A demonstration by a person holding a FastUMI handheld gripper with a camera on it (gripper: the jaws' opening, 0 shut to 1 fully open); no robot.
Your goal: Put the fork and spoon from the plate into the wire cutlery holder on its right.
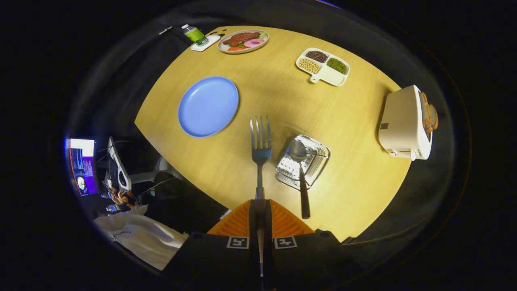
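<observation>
My gripper [259,204] is shut on the fork [260,145], clamping its handle so the tines point ahead over the round wooden table [355,133]. The wire cutlery holder [319,161] sits just right of the fork. In the holder stands the spoon [301,169], bowl down and dark handle leaning out toward me. The blue plate [208,106] lies bare beyond the fingers to the left of the fork.
A white toaster [404,123] with bread slices stands right of the holder. Beyond are a divided dish of beans [323,66], a plate of food [243,41] and a small bottle on a white coaster [195,35]. White cloth [137,238] and a lit screen [83,165] lie off the table's left.
</observation>
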